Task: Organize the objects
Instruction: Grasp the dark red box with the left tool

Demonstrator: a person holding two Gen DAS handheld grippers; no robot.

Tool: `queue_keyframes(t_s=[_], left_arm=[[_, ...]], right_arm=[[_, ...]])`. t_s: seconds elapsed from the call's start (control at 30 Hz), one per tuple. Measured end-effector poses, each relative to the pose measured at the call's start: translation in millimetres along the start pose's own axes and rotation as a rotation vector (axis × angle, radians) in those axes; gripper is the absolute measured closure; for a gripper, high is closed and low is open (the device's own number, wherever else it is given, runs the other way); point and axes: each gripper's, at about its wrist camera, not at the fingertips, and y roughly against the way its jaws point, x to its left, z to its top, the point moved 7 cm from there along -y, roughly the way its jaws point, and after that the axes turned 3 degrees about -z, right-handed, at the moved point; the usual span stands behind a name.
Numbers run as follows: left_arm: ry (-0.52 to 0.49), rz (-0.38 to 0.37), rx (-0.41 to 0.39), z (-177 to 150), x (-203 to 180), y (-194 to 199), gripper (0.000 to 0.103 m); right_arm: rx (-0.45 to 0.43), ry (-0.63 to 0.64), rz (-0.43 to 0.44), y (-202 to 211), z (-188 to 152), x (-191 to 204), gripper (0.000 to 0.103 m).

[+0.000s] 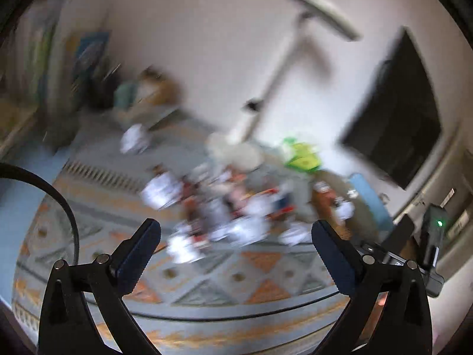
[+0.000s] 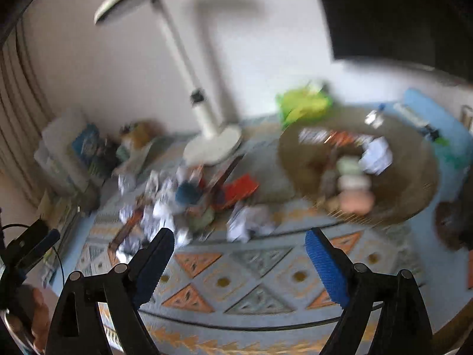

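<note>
Clutter (image 2: 189, 204) for sorting, crumpled white paper among red and orange packets, lies heaped on the patterned woven rug (image 2: 254, 272) near the white lamp base (image 2: 212, 148). The round brown basket (image 2: 414, 177) beside it already holds soft items, presumably the collecting point. Left gripper (image 1: 236, 254) and right gripper (image 2: 239, 263) both hover over bare rug, jaws spread wide, nothing held.

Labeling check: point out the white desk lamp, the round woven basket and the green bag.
white desk lamp (image 2: 213, 147): right wrist view, on its round base.
round woven basket (image 2: 414, 177): right wrist view, on its inner wall.
green bag (image 2: 303, 103): right wrist view, on its middle.
</note>
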Motion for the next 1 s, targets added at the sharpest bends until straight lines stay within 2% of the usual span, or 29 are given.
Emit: queue_keyframes(t_s=[0.1, 0.17, 0.27, 0.37, 0.47, 0.57, 0.63, 0.73, 0.8, 0.87, 0.93, 1.0], left_arm=[[0.056, 0.016, 0.051, -4.0, 37.2, -20.3, 0.001], [0.078, 0.014, 0.084, -6.4, 50.4, -37.0, 0.002], [0.084, 0.001, 0.130, -5.4, 58.1, -61.0, 0.002], [0.031, 0.031, 0.163, -1.5, 52.7, -85.7, 0.003], [-0.020, 0.050, 0.192, 2.7, 48.0, -106.0, 0.014], [-0.061, 0.063, 0.238, 2.9, 42.1, -127.2, 0.029], [-0.066, 0.057, 0.272, 1.5, 41.2, -139.9, 0.039], [-0.044, 0.046, 0.292, -0.8, 41.8, -149.6, 0.049], [-0.035, 0.030, 0.290, -1.5, 42.1, -149.7, 0.059], [-0.029, 0.020, 0.285, -1.7, 41.9, -148.7, 0.063], [-0.033, 0.008, 0.280, -2.4, 40.1, -146.7, 0.073], [-0.036, 0.005, 0.269, -2.5, 38.3, -142.9, 0.080]], right_arm=[[0.065, 0.045, 0.022, -37.0, -15.4, 17.9, 0.013], [0.074, 0.086, 0.037, -55.6, -24.1, 26.9, 0.013], [0.039, 0.153, 0.030, -77.6, -36.5, 37.2, 0.013], [0.069, 0.174, 0.015, -93.3, -45.0, 40.7, 0.013], [0.066, 0.176, 0.018, -94.8, -41.8, 39.5, 0.013], [0.092, 0.143, 0.052, -99.6, -38.0, 37.6, 0.013], [0.106, 0.130, 0.081, -103.2, -31.4, 42.2, 0.013], [0.132, 0.128, 0.141, -112.2, -21.8, 59.7, 0.013], [0.136, 0.140, 0.165, -118.7, -18.3, 72.8, 0.019], [0.130, 0.169, 0.148, -125.6, -17.0, 82.6, 0.026], [0.141, 0.184, 0.157, -134.0, -17.6, 90.2, 0.038], [0.150, 0.182, 0.164, -139.7, -20.1, 92.6, 0.059]])
